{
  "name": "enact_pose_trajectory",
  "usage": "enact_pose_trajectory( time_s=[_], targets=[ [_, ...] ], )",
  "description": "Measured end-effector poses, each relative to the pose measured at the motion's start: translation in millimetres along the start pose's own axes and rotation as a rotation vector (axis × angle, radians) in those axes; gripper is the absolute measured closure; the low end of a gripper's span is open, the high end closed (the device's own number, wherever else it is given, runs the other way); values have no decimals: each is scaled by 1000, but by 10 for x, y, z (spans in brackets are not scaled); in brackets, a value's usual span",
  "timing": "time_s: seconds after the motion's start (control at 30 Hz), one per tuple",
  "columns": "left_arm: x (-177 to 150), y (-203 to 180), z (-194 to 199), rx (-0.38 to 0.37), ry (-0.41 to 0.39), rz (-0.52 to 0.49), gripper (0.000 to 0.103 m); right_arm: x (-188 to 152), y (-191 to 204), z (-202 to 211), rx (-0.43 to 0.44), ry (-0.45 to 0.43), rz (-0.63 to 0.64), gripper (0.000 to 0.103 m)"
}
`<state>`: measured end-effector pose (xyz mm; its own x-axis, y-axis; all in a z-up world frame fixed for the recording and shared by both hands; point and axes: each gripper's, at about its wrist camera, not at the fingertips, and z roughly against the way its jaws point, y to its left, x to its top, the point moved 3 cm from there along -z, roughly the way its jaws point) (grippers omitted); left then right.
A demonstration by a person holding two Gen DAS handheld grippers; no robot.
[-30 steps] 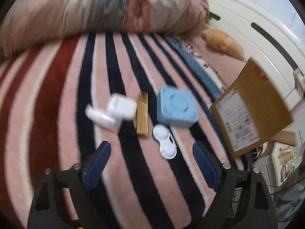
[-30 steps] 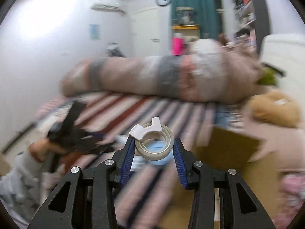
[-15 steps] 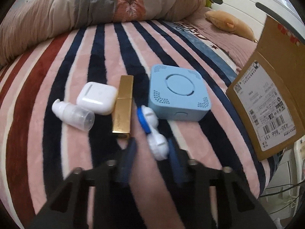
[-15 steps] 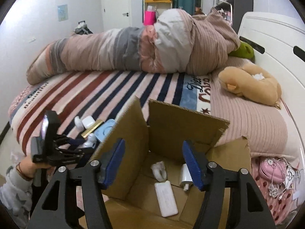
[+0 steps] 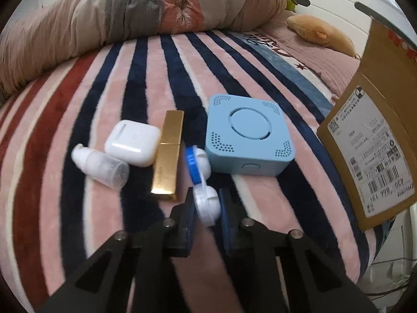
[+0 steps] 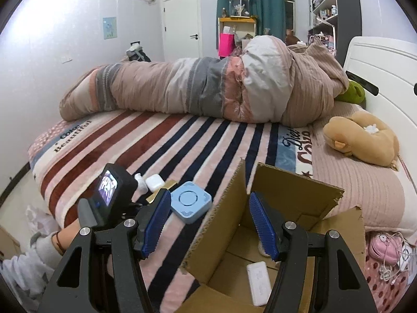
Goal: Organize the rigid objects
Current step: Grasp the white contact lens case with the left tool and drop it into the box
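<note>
My left jaws are clamped on the near cup of the white contact lens case, low in the centre of the left wrist view, its far cup with the blue lid tipping up toward the blue square box. The case is touching the striped blanket at most by its far end, I can't tell for sure. To do this well, I reckon I lift straight up before swinging right, because the gold bar lies just beside my left pad and the blue box sits just beyond the case; a sideways drag could knock either one. I'm holding only one cup of a two-cup case, so it may pivot; a slow, level carry looks wise. My right jaws stand open and empty in the lower centre of the right wrist view, hovering over the cardboard box, well clear of the drop zone's far wall. Counting what is left on the bed: one lens case, one gold bar, one blue square box, one white earbud case, one small white bottle, five in all. Inside the cardboard box I can make out one white flat rectangular gadget; anything else in there is hidden behind my right jaws.
</note>
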<state>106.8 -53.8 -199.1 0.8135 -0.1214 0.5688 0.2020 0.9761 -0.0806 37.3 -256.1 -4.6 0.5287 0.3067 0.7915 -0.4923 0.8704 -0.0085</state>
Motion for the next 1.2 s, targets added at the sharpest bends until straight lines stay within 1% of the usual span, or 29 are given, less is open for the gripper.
enact_pose_trajectory(
  time_s=[0.1,0.23,0.3,0.33,0.43,0.5,0.53,0.57,0.63,0.67,0.7,0.73,0.77,0.8,0.83,0.9,0.93,1.0,1.03,1.1,1.2],
  targets=[
    [-7,53,232,-6,-38,-9,90,58,190,-9,33,-15,45,43],
    [14,219,720,-1,-96,-16,90,118,471,-98,68,-14,89,43],
    [34,313,932,3,-113,-20,90,126,628,-185,104,-3,97,43],
    [46,362,1046,10,-124,-22,90,115,692,-228,118,6,103,43],
    [134,496,1413,64,-168,-38,90,27,918,-422,139,56,130,43],
    [241,503,1687,65,-198,-64,90,-56,1011,-574,156,103,130,43],
    [285,474,1796,58,-209,-86,90,-135,1060,-702,168,140,117,43],
    [359,395,1919,42,-220,-121,90,-179,1084,-775,173,158,107,43],
    [503,161,2113,-13,-237,-203,90,-316,1106,-994,168,197,67,37],
    [565,62,2174,-33,-240,-228,90,-381,1090,-1086,151,204,46,25],
    [643,-96,2249,-57,-241,-267,90,-475,1061,-1215,112,201,23,16],
    [704,-234,2300,-80,-240,-299,90,-542,1025,-1294,79,199,11,15],
    [776,-439,2350,-121,-235,-342,90,-622,969,-1407,40,198,-7,15],
    [822,-604,2371,-161,-226,-371,90,-676,898,-1495,21,197,-29,15],
    [879,-821,2380,-214,-209,-407,90,-728,827,-1573,14,196,-54,15],
    [952,-1136,2359,-273,-182,-458,90,-797,688,-1755,-6,200,-96,15],
    [977,-1297,2326,-303,-163,-483,90,-813,609,-1821,-31,191,-118,15],
    [1035,-1608,2199,-364,-113,-525,90,-805,508,-1889,-16,146,-158,15],
    [1054,-1724,2137,-387,-90,-543,90,-795,472,-1922,5,130,-175,15],
    [1101,-1929,1916,-417,-42,-570,90,-760,454,-2020,34,139,-188,15],
    [1175,-2117,1601,-425,26,-572,90,-696,415,-2169,13,146,-201,12]
  ],
)
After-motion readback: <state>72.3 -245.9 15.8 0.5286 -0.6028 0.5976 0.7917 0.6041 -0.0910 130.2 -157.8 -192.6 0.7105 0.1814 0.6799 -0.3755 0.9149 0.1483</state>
